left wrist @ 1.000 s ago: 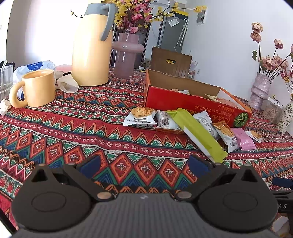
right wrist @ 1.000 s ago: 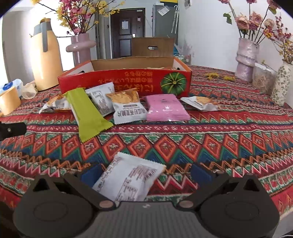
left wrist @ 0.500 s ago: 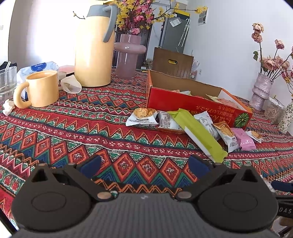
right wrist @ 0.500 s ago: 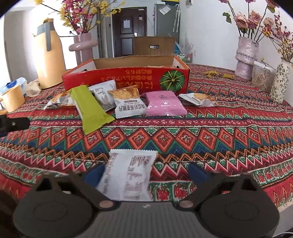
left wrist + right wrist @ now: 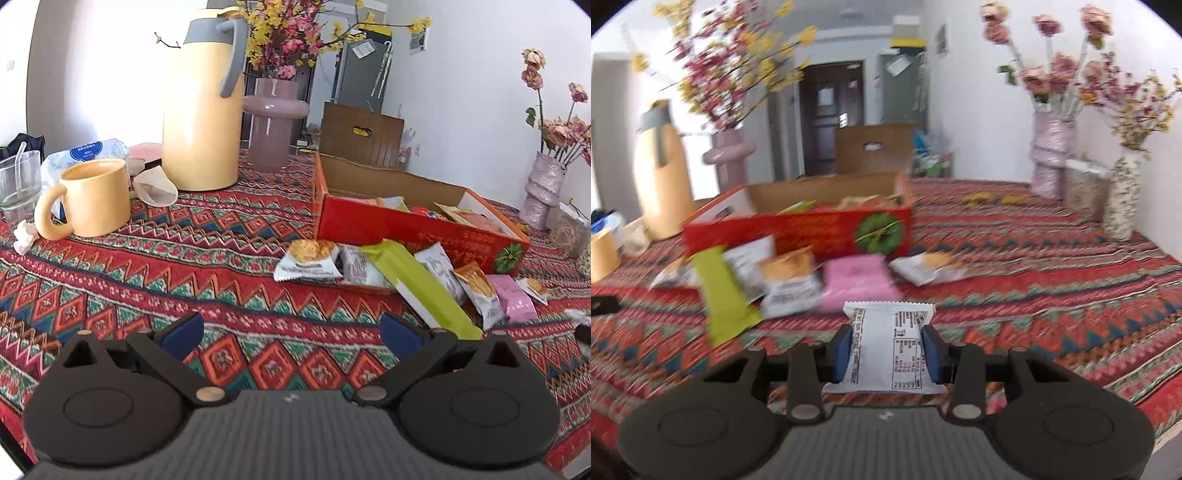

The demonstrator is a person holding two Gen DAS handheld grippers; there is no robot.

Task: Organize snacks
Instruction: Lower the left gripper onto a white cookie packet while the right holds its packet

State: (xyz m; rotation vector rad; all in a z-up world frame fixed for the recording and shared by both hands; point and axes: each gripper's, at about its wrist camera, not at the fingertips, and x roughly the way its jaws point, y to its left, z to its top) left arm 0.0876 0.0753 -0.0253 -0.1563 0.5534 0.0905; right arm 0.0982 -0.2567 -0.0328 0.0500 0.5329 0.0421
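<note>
Left hand-held gripper point(image 5: 291, 332): jaws wide apart, nothing between them, over the patterned-cloth worktop point(image 5: 184, 266). Red open-topped cardboard box point(image 5: 417, 225) at its 2 o'clock holds several packets. Six loose packets lie before the box's front wall, the long green wrapper point(image 5: 421, 291) among them.

Right hand-held gripper point(image 5: 886, 349): jaws closing on the white printed snack sachet point(image 5: 888, 347), pads pressing its sides. Box at 11 o'clock. Bare cloth at 2 o'clock; vases line the wall.
</note>
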